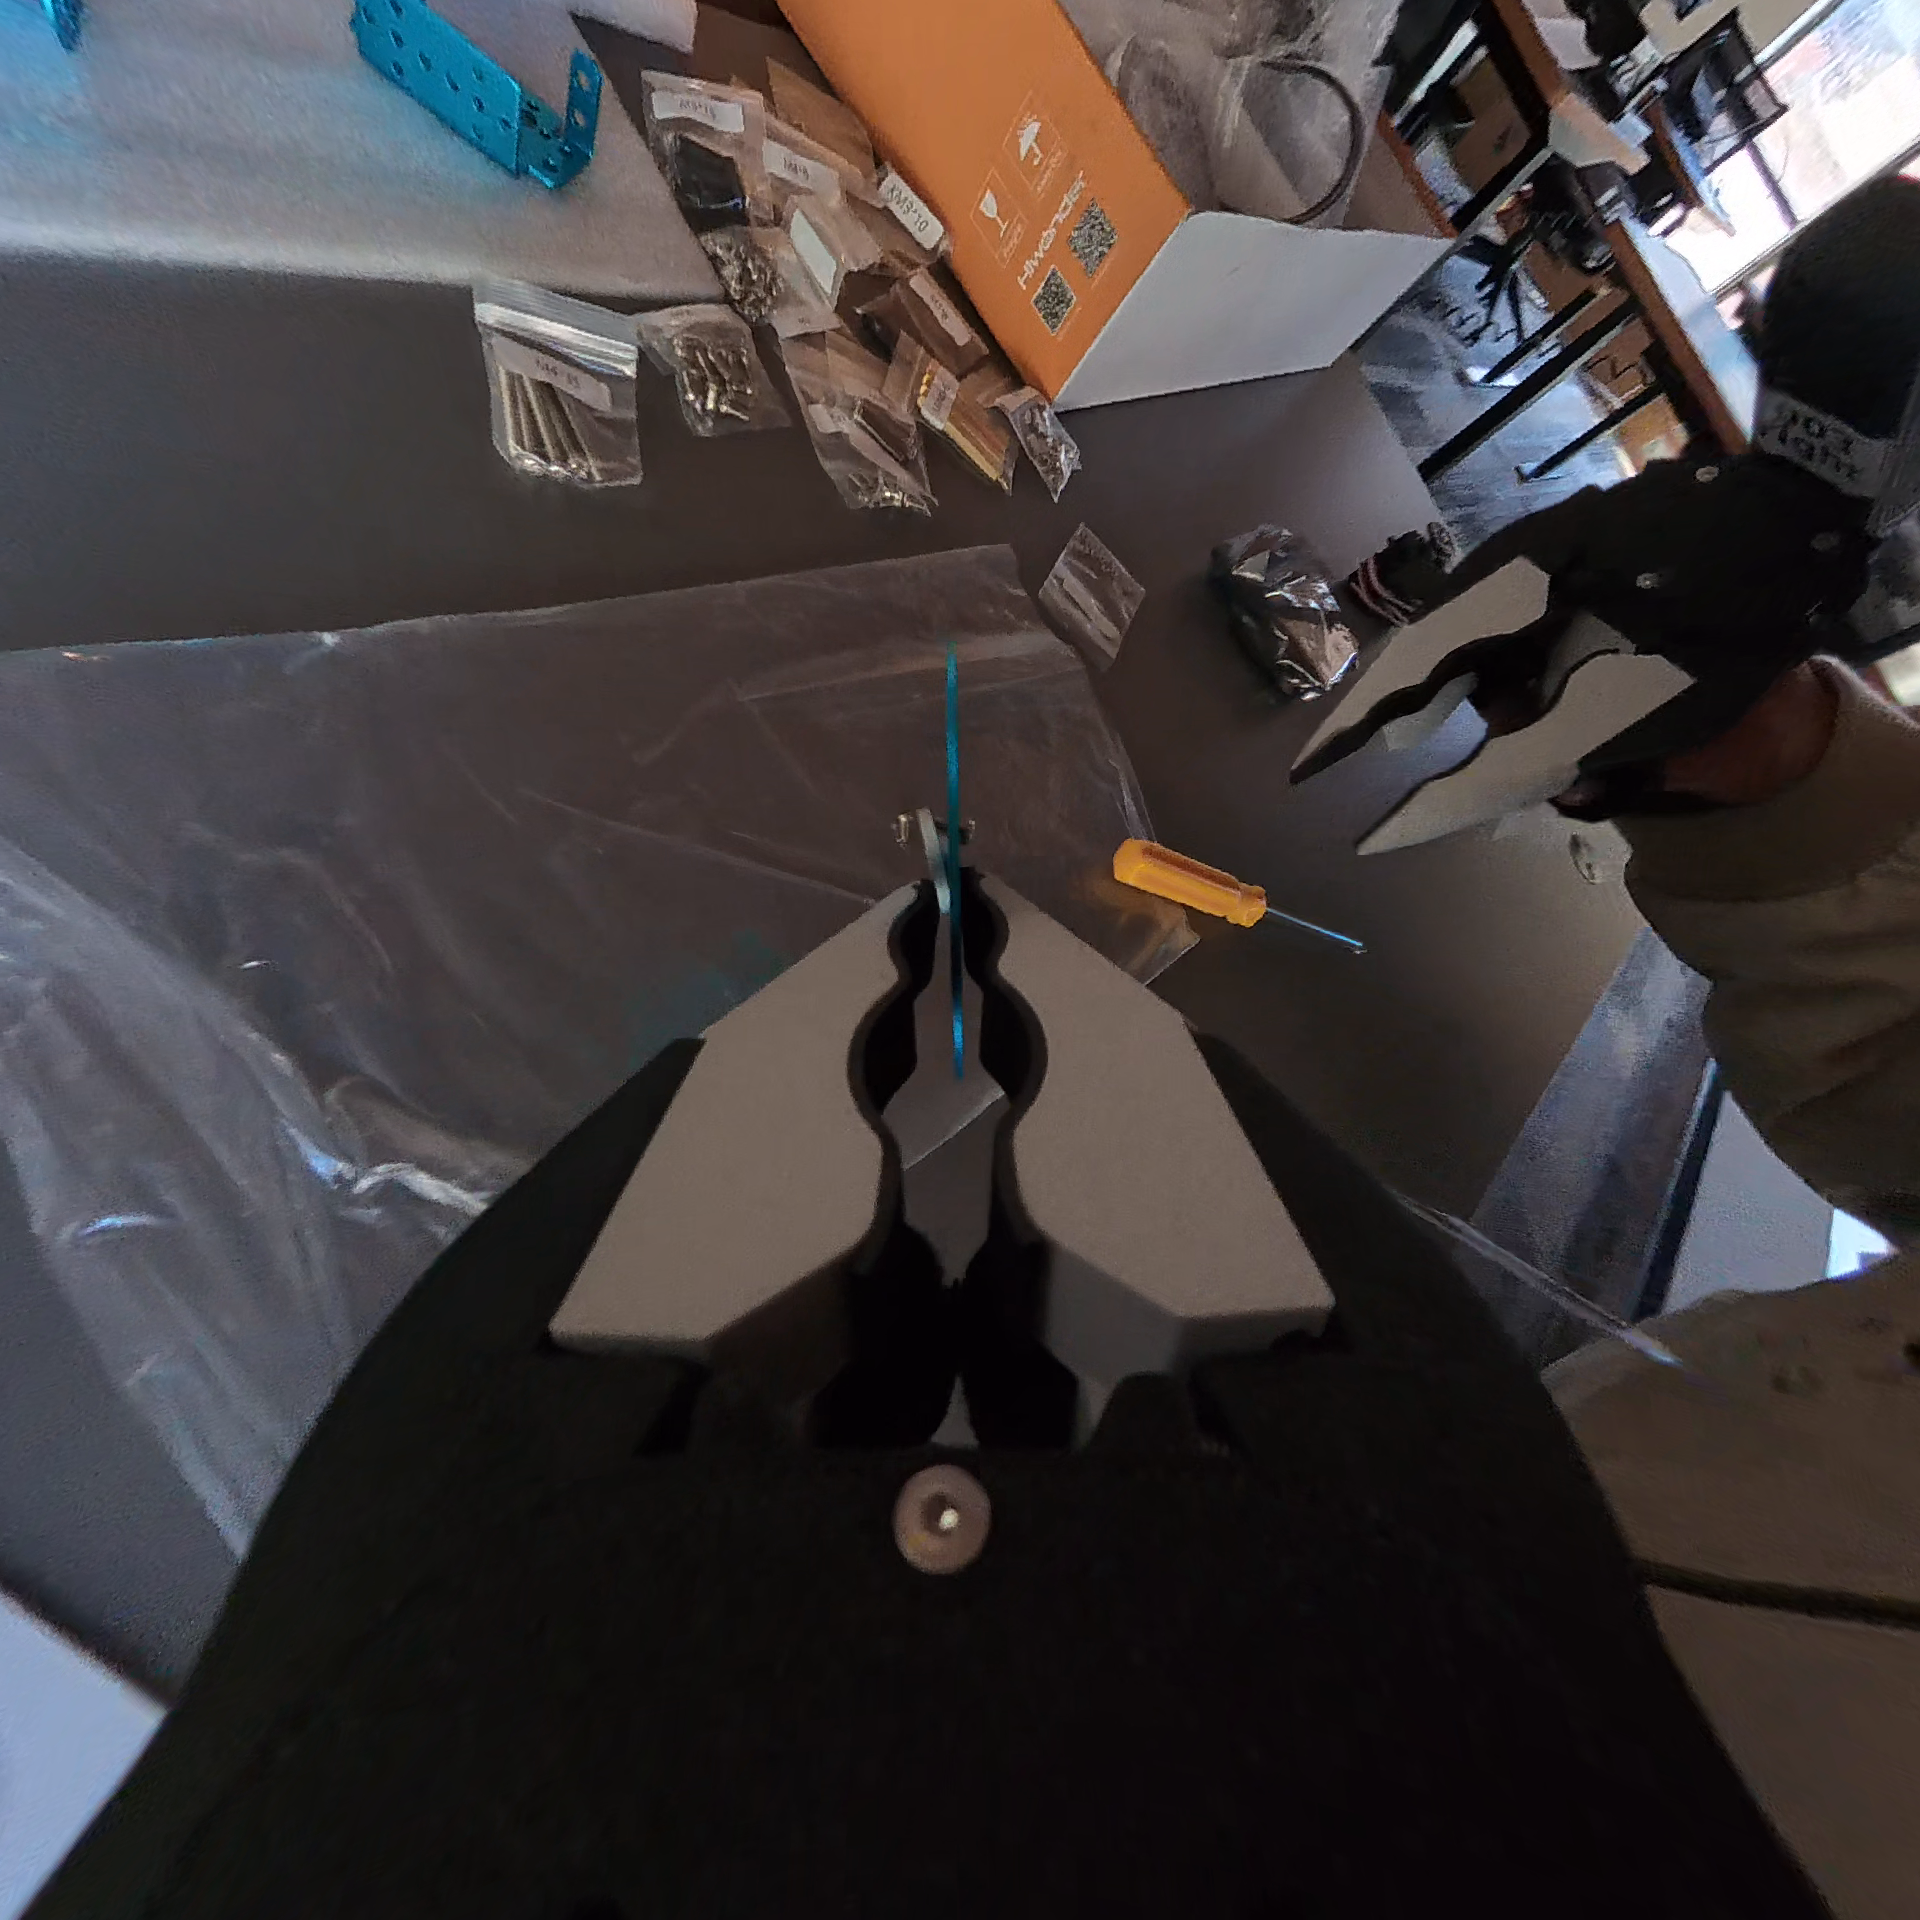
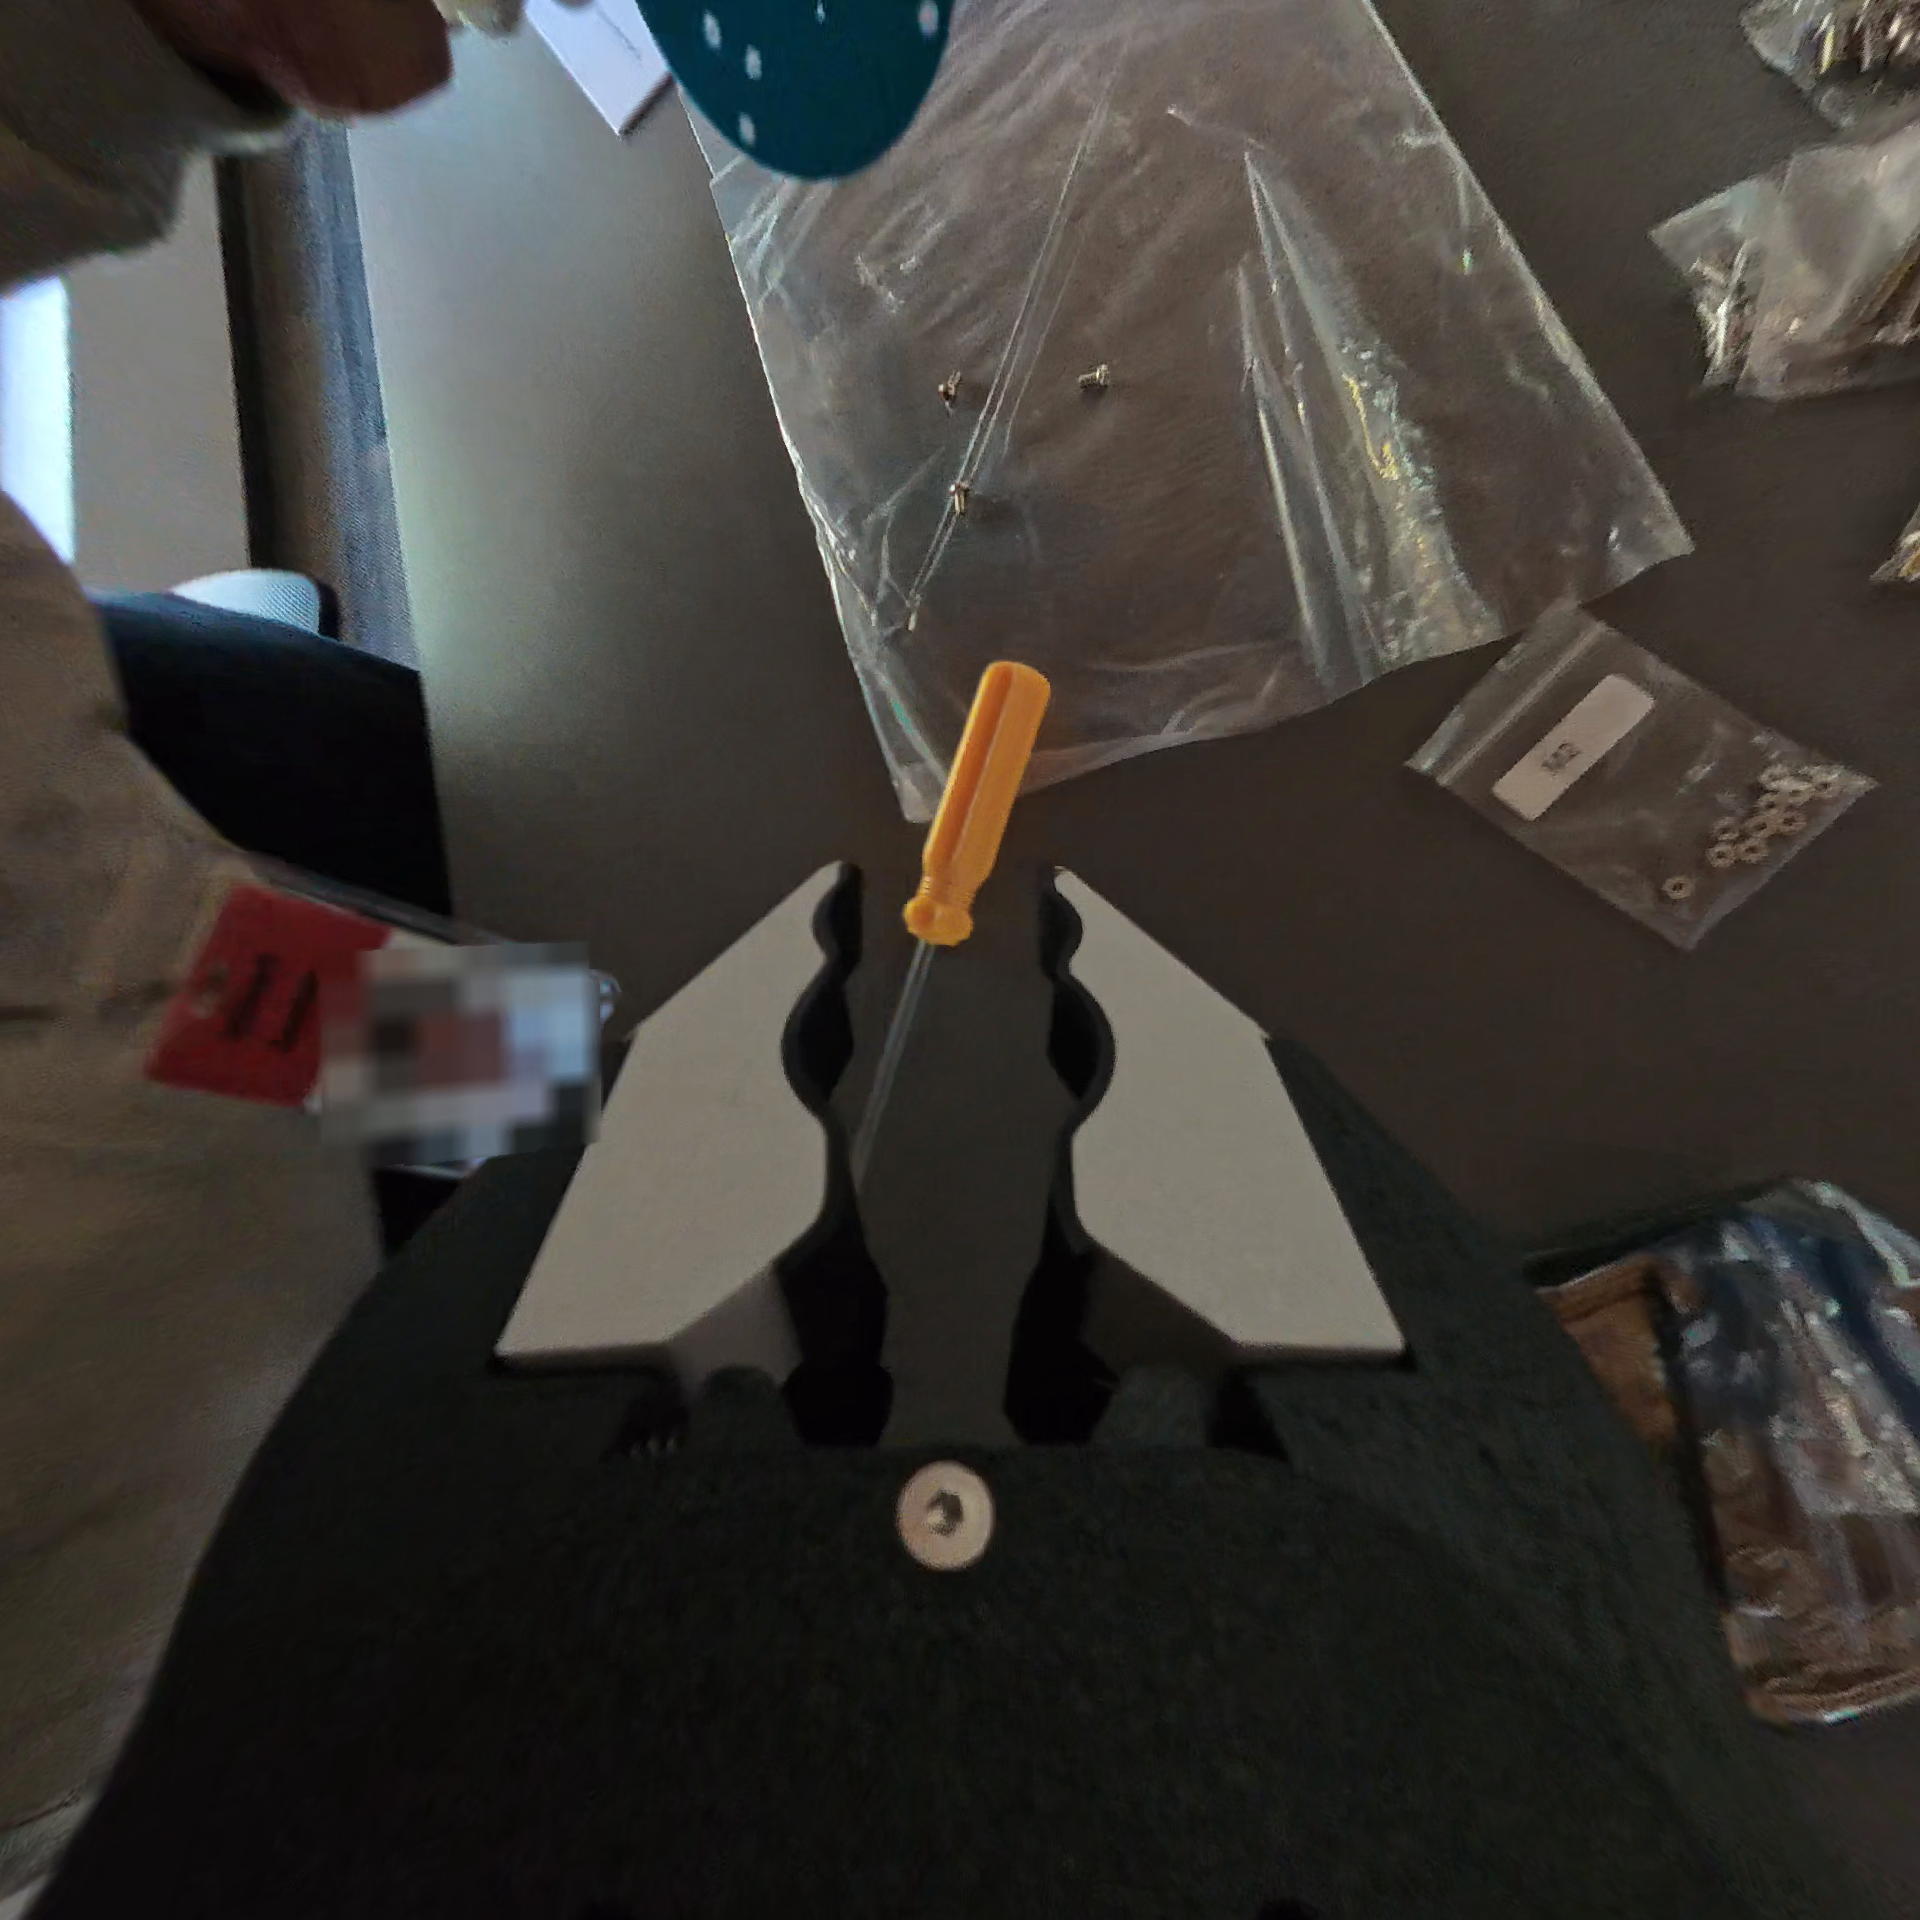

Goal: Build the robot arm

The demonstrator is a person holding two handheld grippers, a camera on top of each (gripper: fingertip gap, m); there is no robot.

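Note:
My left gripper point(image 1: 948, 885) is shut on a thin blue metal plate point(image 1: 953, 831), seen edge-on and held above a clear plastic bag point(image 1: 520, 810). The same plate shows as a blue perforated disc in the right wrist view point(image 2: 800, 94). My right gripper point(image 2: 951, 873) is open and empty, just above a small screwdriver with an orange handle point(image 2: 982, 795) that lies on the dark table; its thin shaft runs between my fingers. The right gripper also shows in the left wrist view point(image 1: 1340, 800), apart from the screwdriver point(image 1: 1190, 881).
Loose screws point(image 2: 1093, 379) lie on the clear bag point(image 2: 1195, 416). Small bags of hardware point(image 1: 561, 395) and an orange and white box point(image 1: 1039, 177) stand farther back. A blue bracket point(image 1: 478, 94) lies at the far left. A washer bag point(image 2: 1642, 774) lies right of the screwdriver. Left tips to right tips: about 20 centimeters.

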